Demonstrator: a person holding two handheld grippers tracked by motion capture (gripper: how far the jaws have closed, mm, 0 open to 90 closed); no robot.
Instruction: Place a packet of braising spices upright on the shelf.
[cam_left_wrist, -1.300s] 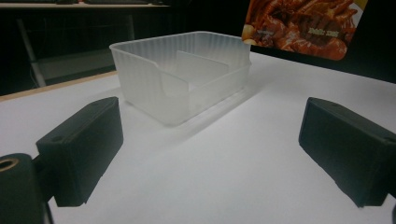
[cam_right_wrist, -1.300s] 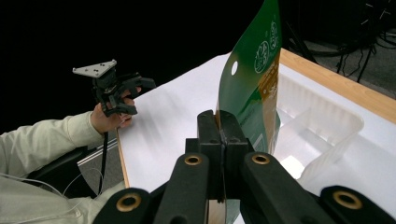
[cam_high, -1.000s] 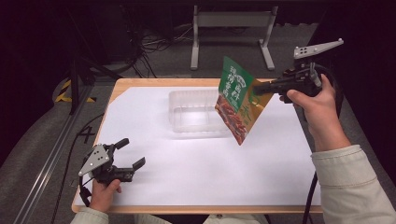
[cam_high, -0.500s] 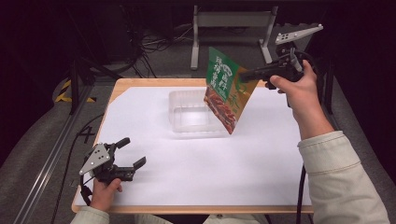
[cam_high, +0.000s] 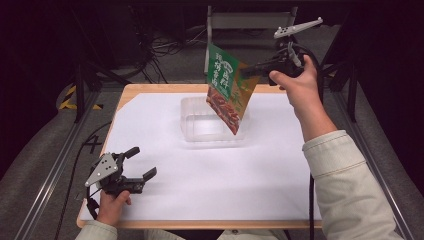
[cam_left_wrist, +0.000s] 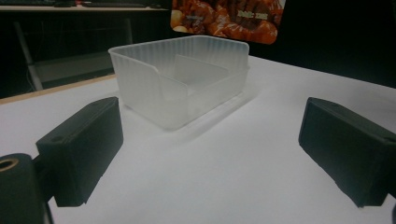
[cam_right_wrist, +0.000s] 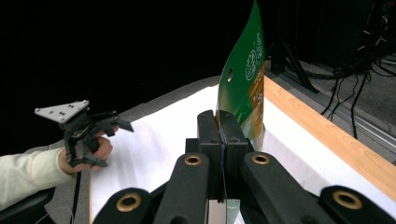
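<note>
Right hand-held gripper (cam_high: 248, 70) clamps snack pouch (cam_high: 227, 94) above clear tub (cam_high: 212, 119) — left hand-held gripper (cam_high: 141, 162) agape.

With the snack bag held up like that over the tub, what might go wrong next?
The green and orange snack bag hangs tilted from the right gripper, pinched at one edge; it may swing or slip. Dropped, it could catch the rim of the shallow clear plastic tub and tip out. The open left gripper rests far off, bracing nothing.

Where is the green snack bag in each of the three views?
High view: the bag hangs top centre, pinched by the right gripper, above the clear tray.
Left gripper view: its lower edge shows at the top, behind the tray.
Right gripper view: it rises from the shut jaws, centre right.
Shared landmark: the white table cover.
</note>
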